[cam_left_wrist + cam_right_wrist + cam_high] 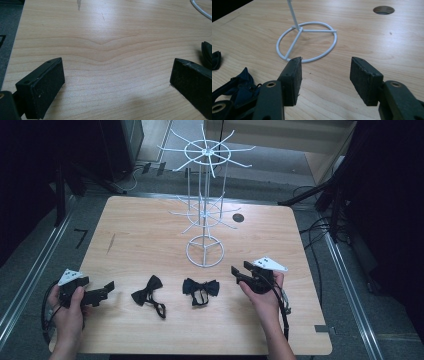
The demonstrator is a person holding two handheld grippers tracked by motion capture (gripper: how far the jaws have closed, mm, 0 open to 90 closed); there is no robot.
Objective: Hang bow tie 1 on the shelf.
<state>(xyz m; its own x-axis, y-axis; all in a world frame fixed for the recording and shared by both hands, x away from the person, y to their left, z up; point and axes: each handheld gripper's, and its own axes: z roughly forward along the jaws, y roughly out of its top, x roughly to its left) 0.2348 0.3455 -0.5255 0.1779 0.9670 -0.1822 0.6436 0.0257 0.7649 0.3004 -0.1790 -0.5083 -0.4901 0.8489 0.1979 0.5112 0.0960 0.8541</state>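
Two bow ties lie on the worktop (150, 245) between the hands. The right tool (239, 272) is near the right bow tie (200, 288), which sits just to its left, wings spread side to side. That tool's jaws stand apart with nothing in them. The left tool (107, 287) is also wide open and empty, close to the left bow tie (147, 293), which lies slanted. Farther back stands the white rack (205, 251). I think the right hand is nearer to its tie.
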